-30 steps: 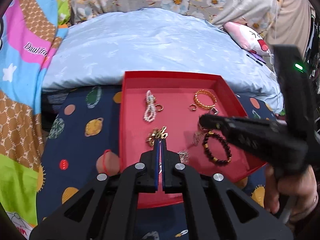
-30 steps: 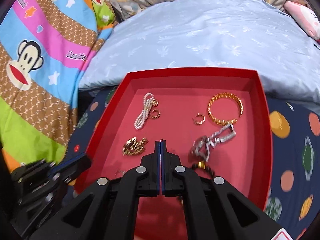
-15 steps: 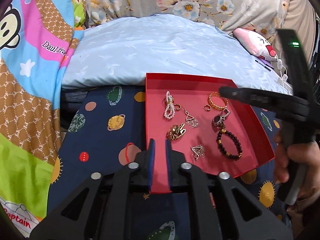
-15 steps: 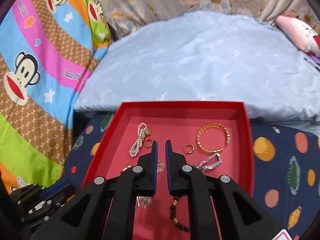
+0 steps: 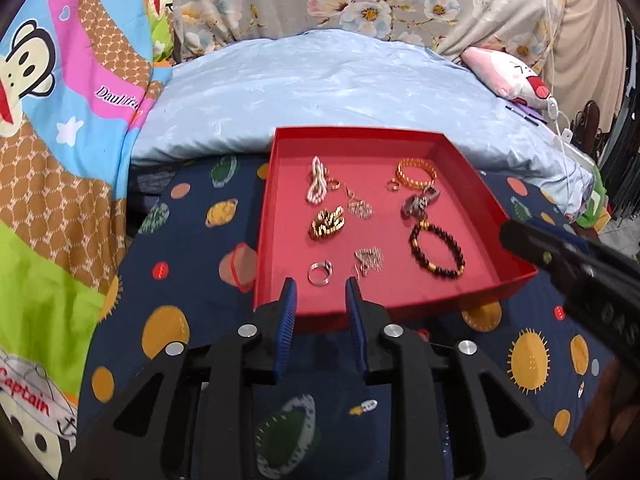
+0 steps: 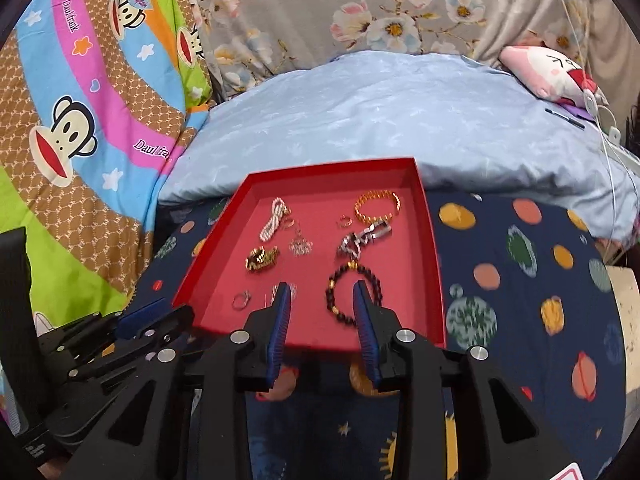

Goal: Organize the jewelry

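Both grippers are hanging back at the near edge of the red tray (image 5: 480, 184), holding nothing. The left gripper (image 5: 320, 288) has its blue-padded fingers spread apart, tips just over the tray's near wall. The right gripper (image 6: 322, 292) is spread too, a bit wider, with its tips over the near part of the tray floor.

The tray sits on a navy planet-print cover (image 5: 192, 248), its far wall up against a pale blue pillow (image 5: 320, 88). All the jewelry lies flat inside:

- pearl strand (image 5: 316, 186), far left, folded up, long axis running near-to-far
- gold chain (image 5: 327, 222), bunched in a clump just nearer than the pearls
- gold bangle (image 5: 416, 174), far right, with a small gold ring (image 5: 394, 187) touching or just beside its left edge, can't tell which
- silver chain (image 5: 420, 202), nearer than the bangle, lying on a diagonal from near-left to far-right
- bead bracelet (image 5: 438, 250), dark beads with a few gold ones, an oval loop stretched from far-left to near-right; in the right view it sits framed between that gripper's tips
- two silver pendants, one mid-tray (image 5: 360, 208) and one nearer (image 5: 370, 260)
- silver ring (image 5: 320, 273), closest to the left gripper's tips

A pink plush (image 5: 508, 76) sits on the pillow's far right.
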### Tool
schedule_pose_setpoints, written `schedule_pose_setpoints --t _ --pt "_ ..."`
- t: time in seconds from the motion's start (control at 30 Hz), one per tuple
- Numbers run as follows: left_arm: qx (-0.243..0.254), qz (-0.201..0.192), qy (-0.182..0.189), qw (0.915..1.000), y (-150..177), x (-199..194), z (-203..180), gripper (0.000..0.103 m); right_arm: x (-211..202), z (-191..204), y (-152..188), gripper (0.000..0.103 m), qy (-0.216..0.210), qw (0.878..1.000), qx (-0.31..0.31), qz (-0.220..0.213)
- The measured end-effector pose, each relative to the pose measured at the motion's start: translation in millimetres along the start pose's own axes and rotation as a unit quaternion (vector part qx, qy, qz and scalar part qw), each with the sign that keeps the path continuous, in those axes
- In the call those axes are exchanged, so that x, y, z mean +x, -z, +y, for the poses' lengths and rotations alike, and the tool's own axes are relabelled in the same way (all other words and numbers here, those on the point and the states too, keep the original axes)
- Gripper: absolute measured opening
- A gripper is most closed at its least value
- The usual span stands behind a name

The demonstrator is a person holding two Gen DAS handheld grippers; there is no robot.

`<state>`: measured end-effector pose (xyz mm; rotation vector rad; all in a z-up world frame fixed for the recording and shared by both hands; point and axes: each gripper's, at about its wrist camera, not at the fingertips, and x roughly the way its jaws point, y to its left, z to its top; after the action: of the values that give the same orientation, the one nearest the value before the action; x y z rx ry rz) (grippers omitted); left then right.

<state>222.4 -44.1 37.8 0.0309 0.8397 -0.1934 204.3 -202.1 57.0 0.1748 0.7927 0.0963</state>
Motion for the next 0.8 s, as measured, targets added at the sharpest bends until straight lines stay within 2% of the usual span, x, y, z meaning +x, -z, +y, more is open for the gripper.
schedule_pose_setpoints --t 0.07,0.23,0.37,0.5,0.8 --pt "-0.004 -0.002 -0.011 0.9999 4 -1 -5 0.037 -3 1 11 0.037 0.019 1.000 0.000 -0.002" --pt "-0.013 -0.009 -0.029 0.9995 11 -5 -15 0.054 -9 1 29 0.049 0.034 0.999 0.014 -0.004" --pt "-0.016 -0.012 -0.040 0.9990 14 -7 -18 0.056 -14 -1 37 0.056 0.049 0.998 0.024 -0.007" --pt "-0.016 -0.017 -0.064 0.9977 17 -8 -20 0.069 -16 -6 42 0.063 0.060 0.998 0.036 -0.007" --pt "-0.017 -0.012 -0.081 0.9965 22 -8 -22 0.075 -18 -10 51 0.065 0.083 0.995 0.049 -0.002"
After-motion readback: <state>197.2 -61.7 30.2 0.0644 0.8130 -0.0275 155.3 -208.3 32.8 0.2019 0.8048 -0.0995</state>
